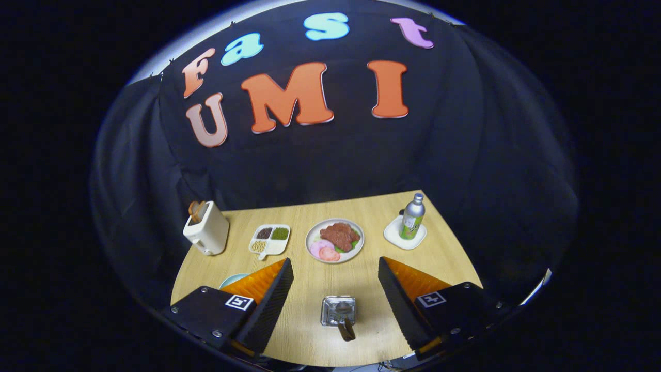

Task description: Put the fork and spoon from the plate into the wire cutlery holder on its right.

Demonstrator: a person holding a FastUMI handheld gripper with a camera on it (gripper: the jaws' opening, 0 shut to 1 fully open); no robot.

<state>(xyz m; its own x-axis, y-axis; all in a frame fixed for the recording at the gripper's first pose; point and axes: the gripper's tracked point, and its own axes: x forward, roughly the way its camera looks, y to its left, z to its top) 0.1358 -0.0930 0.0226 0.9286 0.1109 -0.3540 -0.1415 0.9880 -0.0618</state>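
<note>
Your tool (335,289) hangs spread wide above the wooden bench (454,258), pinching nothing.
The wire cutlery holder (338,311) stands between your ridged black fingers (268,305), a dark-handled utensil (345,325) in it; beyond sit a food plate (334,241) and a silver bottle (412,217).

Wire cutlery holder (338,310) w/ utensil inside

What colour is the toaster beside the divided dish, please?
Cream-white, seen in the gripper view: toaster, beyond the open tongs.
</note>
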